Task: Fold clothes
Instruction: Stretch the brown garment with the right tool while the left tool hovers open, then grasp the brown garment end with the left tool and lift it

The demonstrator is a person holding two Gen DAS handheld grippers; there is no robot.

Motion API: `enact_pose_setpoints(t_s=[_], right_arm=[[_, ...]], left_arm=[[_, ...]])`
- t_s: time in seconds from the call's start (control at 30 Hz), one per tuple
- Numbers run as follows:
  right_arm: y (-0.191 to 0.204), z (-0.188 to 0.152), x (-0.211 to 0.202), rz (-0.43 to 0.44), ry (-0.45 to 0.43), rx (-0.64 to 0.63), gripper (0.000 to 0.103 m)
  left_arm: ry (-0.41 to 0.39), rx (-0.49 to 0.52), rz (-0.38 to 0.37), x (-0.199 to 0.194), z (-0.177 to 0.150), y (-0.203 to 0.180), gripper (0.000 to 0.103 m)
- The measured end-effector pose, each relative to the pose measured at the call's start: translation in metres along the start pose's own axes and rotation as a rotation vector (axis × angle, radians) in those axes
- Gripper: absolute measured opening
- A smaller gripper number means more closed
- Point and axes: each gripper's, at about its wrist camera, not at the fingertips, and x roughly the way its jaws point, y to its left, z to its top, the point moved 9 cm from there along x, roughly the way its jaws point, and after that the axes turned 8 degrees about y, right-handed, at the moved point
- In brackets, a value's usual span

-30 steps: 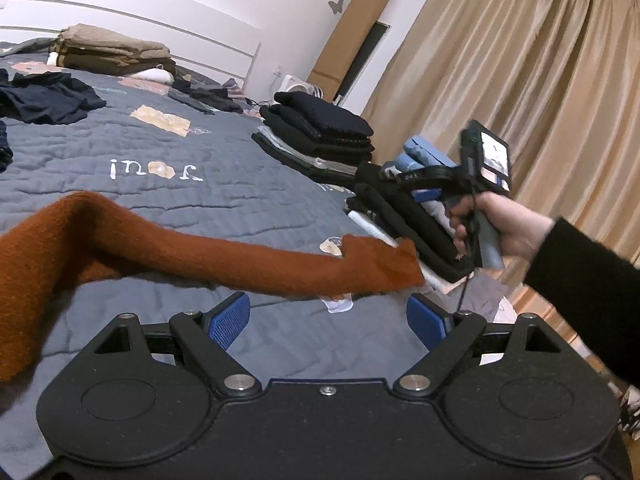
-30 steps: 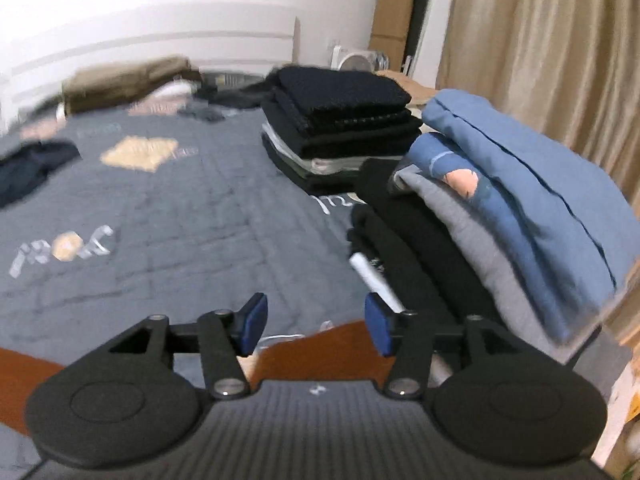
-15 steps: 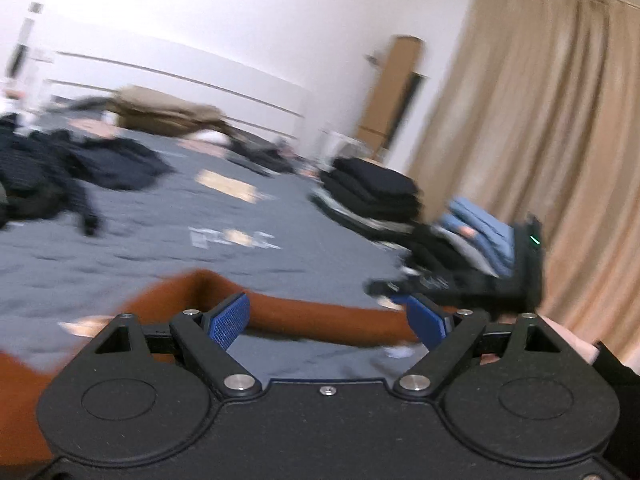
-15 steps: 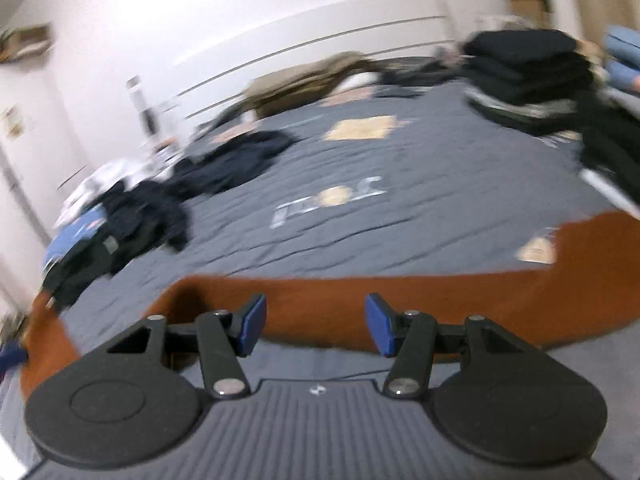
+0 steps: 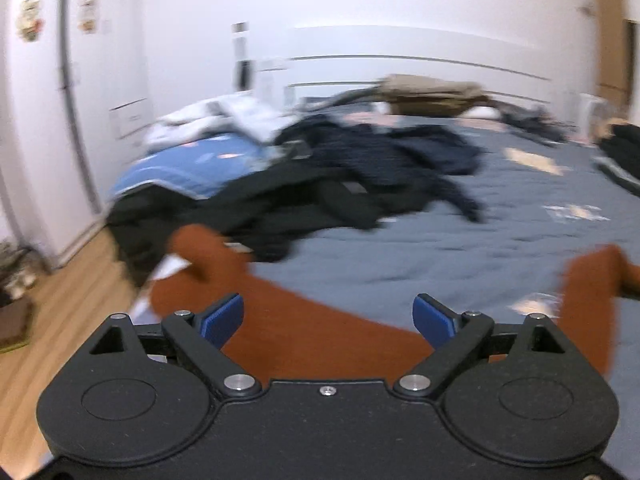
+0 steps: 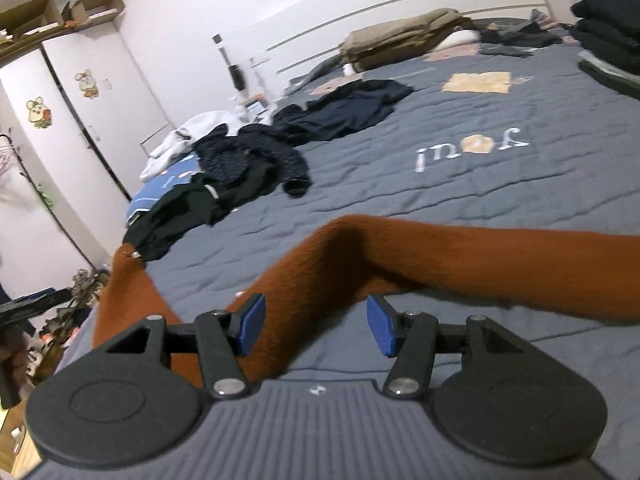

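Sweater: the rust-brown sweater (image 6: 348, 264) lies unfolded on the near part of the bed (image 6: 500, 184), just ahead of both tongs; one sleeve runs off to the right, and a far corner reaches the bed's edge by the pile of dark clothes (image 6: 240, 172)
Look: thick, fuzzy knit, a single rust-brown with no print; it is rumpled, with a raised bend where sleeve meets body
Step in hand: judged as picking grip points on the sweater before spreading or folding it; nothing is gripped yet
Doing it well: each pair of tongs should take an outer edge, at shoulder or hem, rather than the middle; pinch one layer only and draw the knit flat before any fold, as loose wool is likely to sag and drag
Left tongs: the left tongs (image 5: 328, 318) stand wide above the body of the sweater; their jaws have just been opening, and nothing sits between the pads
Right tongs: the right tongs (image 6: 316, 324) are about half open over the sleeve bend, not pinching cloth
Beyond: a tan folded stack (image 6: 400, 36) sits by the headboard; the left view is blurred
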Motion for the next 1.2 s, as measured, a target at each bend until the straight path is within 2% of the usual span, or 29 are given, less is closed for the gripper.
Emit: enact_pose_setpoints(t_s=[0.13, 0.33, 0.53, 0.6, 0.7, 0.73, 0.77, 0.8, 0.83, 0.87, 0.97, 1.1, 1.17, 1.2], right_arm=[[0.017, -0.003, 0.012, 0.049, 0.025, 0.013, 0.055], [0.058, -0.009, 0.029, 0.173, 0.059, -0.024, 0.056], [0.095, -0.01, 0.035, 0.241, 0.061, -0.084, 0.056], [0.099, -0.012, 0.035, 0.247, 0.065, -0.09, 0.056], [0.1, -0.015, 0.037, 0.248, 0.073, -0.094, 0.056], [0.099, -0.017, 0.039, 0.242, 0.079, -0.093, 0.056], [0.098, -0.017, 0.041, 0.237, 0.085, -0.09, 0.056], [0.096, -0.018, 0.043, 0.231, 0.09, -0.087, 0.056], [0.095, -0.019, 0.044, 0.228, 0.093, -0.084, 0.056], [0.093, -0.02, 0.046, 0.225, 0.096, -0.081, 0.056], [0.09, -0.02, 0.047, 0.221, 0.094, -0.073, 0.056], [0.089, -0.018, 0.045, 0.217, 0.079, -0.074, 0.056], [0.087, -0.017, 0.044, 0.213, 0.069, -0.073, 0.056], [0.087, -0.016, 0.044, 0.211, 0.064, -0.072, 0.056]], left_arm=[[0.047, -0.008, 0.051, 0.039, 0.01, 0.026, 0.091], [0.103, -0.032, 0.062, 0.089, 0.009, 0.038, 0.091], [0.125, -0.07, 0.092, 0.126, 0.015, 0.055, 0.09], [0.135, -0.084, 0.114, 0.138, 0.018, 0.063, 0.087], [0.198, -0.129, 0.147, 0.164, 0.016, 0.076, 0.075], [0.227, -0.142, 0.144, 0.172, 0.012, 0.078, 0.066], [0.259, -0.142, 0.134, 0.179, 0.008, 0.078, 0.041], [0.291, -0.137, 0.122, 0.186, 0.003, 0.078, 0.026], [0.296, -0.119, 0.123, 0.187, 0.002, 0.077, 0.015], [0.293, -0.096, 0.128, 0.186, 0.001, 0.077, 0.011], [0.172, -0.101, 0.163, 0.16, 0.021, 0.092, 0.01], [-0.056, -0.243, 0.288, 0.109, 0.066, 0.143, 0.009], [-0.138, -0.335, 0.369, 0.09, 0.082, 0.171, 0.009], [-0.146, -0.363, 0.394, 0.086, 0.086, 0.181, 0.009]])
